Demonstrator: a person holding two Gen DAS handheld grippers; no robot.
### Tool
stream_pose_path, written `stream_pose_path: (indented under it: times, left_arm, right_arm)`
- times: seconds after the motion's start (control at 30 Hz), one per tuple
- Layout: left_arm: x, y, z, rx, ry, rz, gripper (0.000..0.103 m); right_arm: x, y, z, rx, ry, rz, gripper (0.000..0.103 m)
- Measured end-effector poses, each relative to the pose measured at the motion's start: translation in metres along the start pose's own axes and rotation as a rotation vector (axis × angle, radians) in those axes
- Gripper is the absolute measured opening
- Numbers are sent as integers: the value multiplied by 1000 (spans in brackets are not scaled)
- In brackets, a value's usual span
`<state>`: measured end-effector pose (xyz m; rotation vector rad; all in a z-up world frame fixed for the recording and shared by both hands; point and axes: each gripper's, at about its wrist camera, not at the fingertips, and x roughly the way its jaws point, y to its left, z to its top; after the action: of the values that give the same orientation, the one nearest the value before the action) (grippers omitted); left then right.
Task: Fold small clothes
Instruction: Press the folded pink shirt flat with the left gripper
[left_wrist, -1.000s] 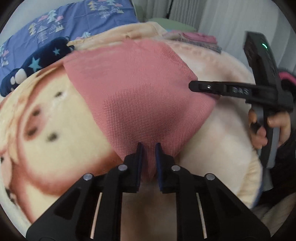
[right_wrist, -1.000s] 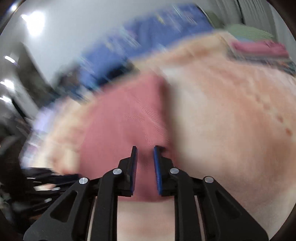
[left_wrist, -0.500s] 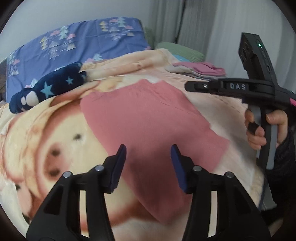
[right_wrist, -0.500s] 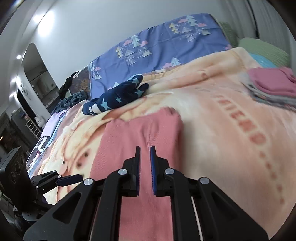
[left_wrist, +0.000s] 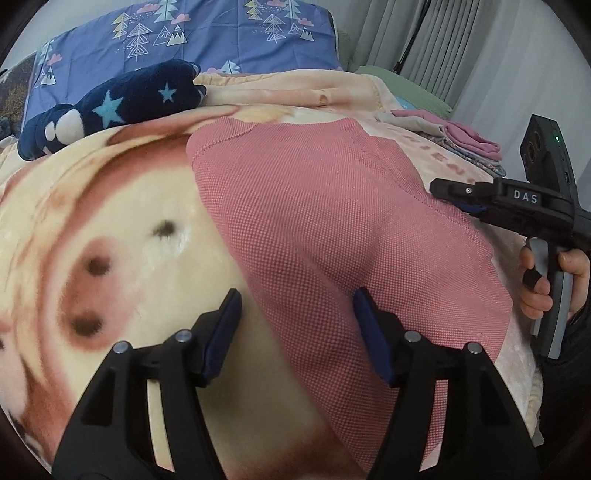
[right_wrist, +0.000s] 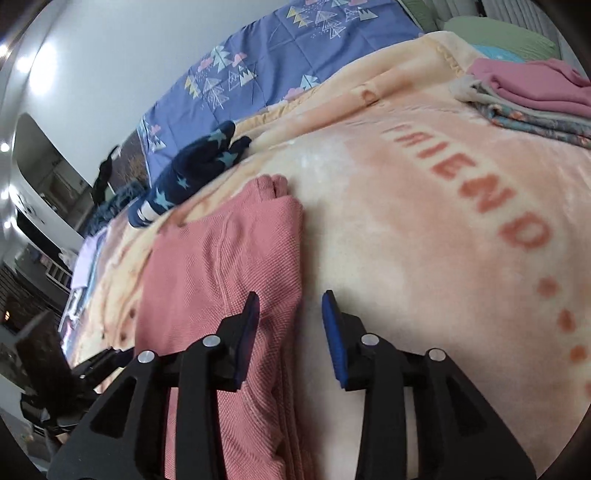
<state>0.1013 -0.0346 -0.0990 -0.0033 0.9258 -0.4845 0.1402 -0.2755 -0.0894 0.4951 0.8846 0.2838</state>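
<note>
Pink garment (left_wrist: 332, 236): a folded knit piece lying flat on the blanket (left_wrist: 110, 229), in front of both tongs.
Left tongs (left_wrist: 295, 325): apart, having just been opening; the garment's near edge lies below the gap, but the pads do not press on it.
Right tongs (right_wrist: 291, 328): apart too (less widely), also just opened; the garment's right edge lies under the left pad and bare blanket under the right one, nothing clamped.
Right tongs seen from the left wrist view (left_wrist: 465, 197): a hand (left_wrist: 546, 284) grips the handle at the garment's right side, tips just above the fabric edge.
Blanket: peach plush with a cartoon face and the word FRIEND, spread over the bed.
Dark blue star-patterned item (left_wrist: 110, 107): lies on the blanket beyond the garment, apart from it.
Stack of folded clothes (right_wrist: 532, 99): at the far right of the blanket, a pink piece on top (no basket or box shows anywhere).
Blue tree-print bedding (left_wrist: 192, 40): behind the blanket, at the head of the bed.
</note>
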Motion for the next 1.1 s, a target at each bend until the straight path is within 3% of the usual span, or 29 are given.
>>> stream_pose_path:
  times: [0.1,0.23,0.6,0.87,1.1]
  left_arm:
    - [2,-3,5,21,-3,19,65]
    - [2,-3,8,32,-1,26,67]
    - [16,2,30,49,8,23,77]
    - [30,25,41,-39,30,-76,81]
    - [50,39,58,-120,35,-138,79]
  right_arm:
    - [-2,-7,2,15,22,50,42]
    - [0,-5,4,-6,43,92,54]
    - [20,7,4,-88,83,90,56]
    - [26,6,8,-109,112,147,56]
    - [61,10,30,-105,212,227,56]
